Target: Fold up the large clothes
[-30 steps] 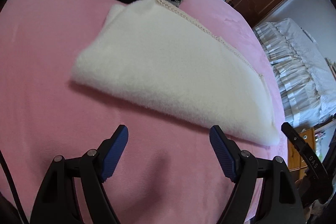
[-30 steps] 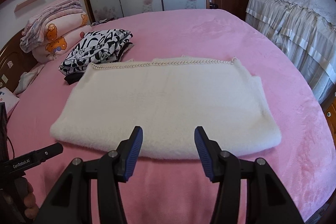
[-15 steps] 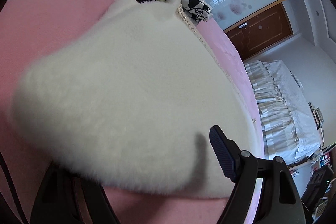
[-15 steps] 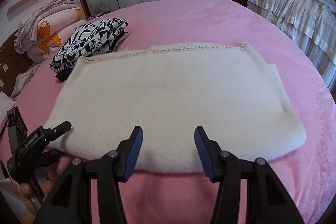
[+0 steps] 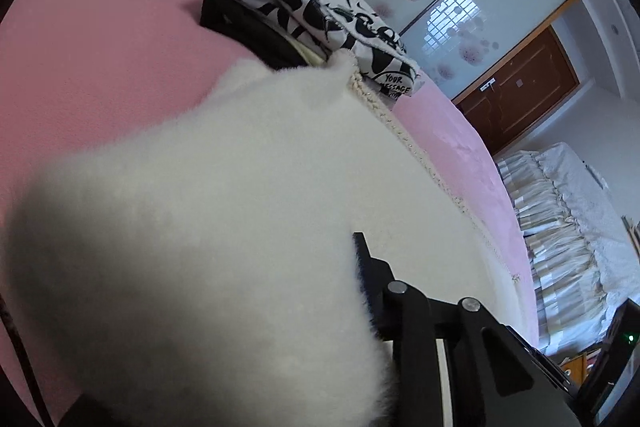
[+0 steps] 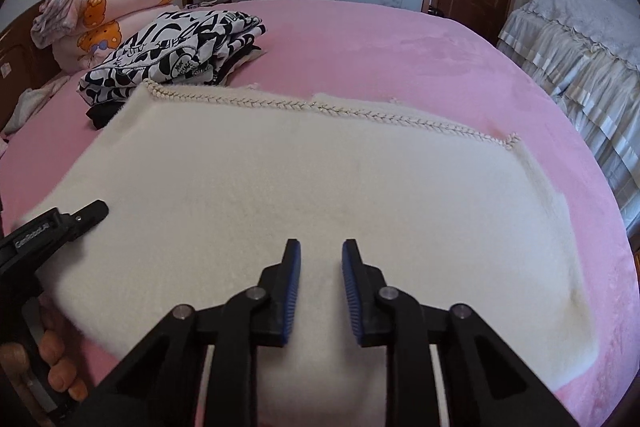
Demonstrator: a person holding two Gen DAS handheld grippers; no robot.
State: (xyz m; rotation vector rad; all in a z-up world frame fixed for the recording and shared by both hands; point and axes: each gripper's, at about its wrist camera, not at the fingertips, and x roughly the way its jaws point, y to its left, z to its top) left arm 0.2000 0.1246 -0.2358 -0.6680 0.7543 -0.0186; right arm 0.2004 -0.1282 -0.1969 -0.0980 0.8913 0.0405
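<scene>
A folded white fluffy garment (image 6: 304, 187) with a braided trim along its far edge lies flat on the pink bed. It fills the left wrist view (image 5: 240, 227). My left gripper (image 5: 312, 307) is at the garment's near left edge; one finger (image 5: 368, 283) shows, and the other is hidden under the fabric. The left gripper also shows at the garment's left edge in the right wrist view (image 6: 80, 217). My right gripper (image 6: 320, 291) is over the garment's near edge, its blue-padded jaws close together with a narrow gap and fabric between them.
A stack of folded black-and-white clothes (image 6: 172, 55) sits at the far left of the pink bed (image 6: 400, 55), touching the garment's far left corner. Folded quilts (image 6: 104, 7) lie behind it. A second bed with a white frilled cover (image 6: 580, 39) stands to the right.
Both grippers moved forward onto the garment's near edge. The right jaws narrowed from wide open. The left gripper's lower finger went under the fabric and its jaws narrowed.
</scene>
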